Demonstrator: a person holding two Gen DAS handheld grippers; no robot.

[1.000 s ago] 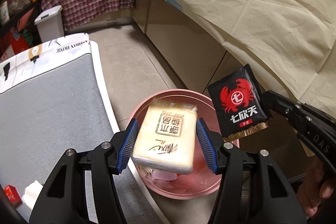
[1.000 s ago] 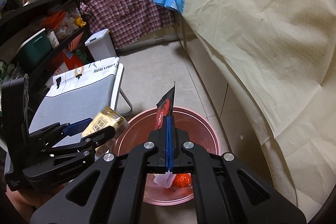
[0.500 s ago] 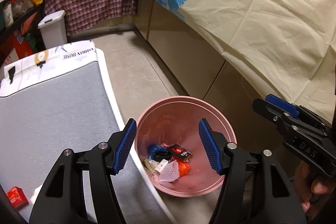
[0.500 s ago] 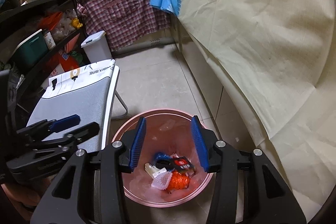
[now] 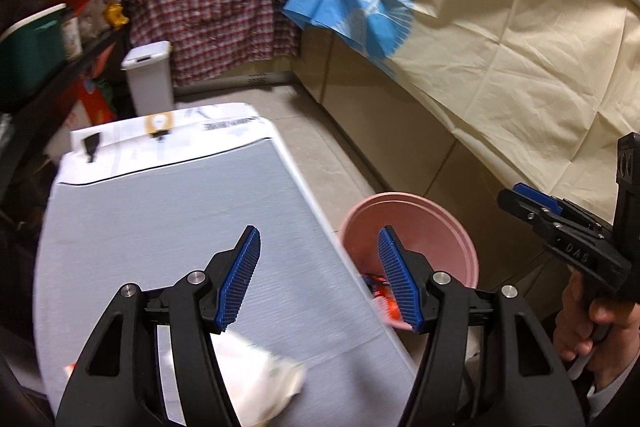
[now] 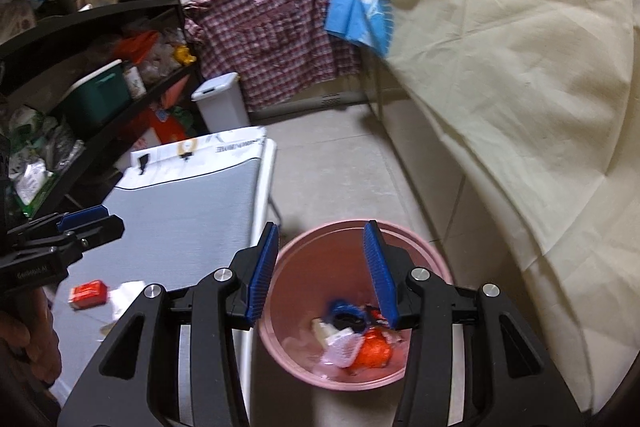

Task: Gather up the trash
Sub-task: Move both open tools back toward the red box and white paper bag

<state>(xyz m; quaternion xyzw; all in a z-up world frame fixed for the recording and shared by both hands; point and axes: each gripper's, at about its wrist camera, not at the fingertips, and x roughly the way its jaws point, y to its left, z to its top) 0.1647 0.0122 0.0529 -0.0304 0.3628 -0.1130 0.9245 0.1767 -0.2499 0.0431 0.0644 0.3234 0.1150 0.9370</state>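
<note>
1. My left gripper (image 5: 318, 277) is wide open and has nothing in it. It hangs over the grey table (image 5: 168, 211), fingers aimed at the near end, which is where I'd want it for the next pickup.
2. My right gripper (image 6: 322, 273) is also spread wide and empty. It sits directly above the pink bin (image 6: 434, 259), so anything let go there would fall inside.
3. The bin stands on the floor tight against the table's right edge, so each carry from table to bin is short.
4. Trash already in the bin: an orange wrapper (image 6: 374, 351), a white mesh piece (image 6: 344, 347) and something blue and black (image 6: 346, 313). They're piled at the bottom.
5. Still on the table: a crumpled white wrapper (image 5: 264, 383) just below the left fingers, too blurred to identify, and a small red packet (image 6: 88, 293) further left near the table's near end.
6. My judgement: the task is partway done. The white wrapper is the closest target for the left gripper, and the red packet comes after that.
7. Risk: the white piece looks soft and flat, so a shallow pinch may slip off it.
</note>
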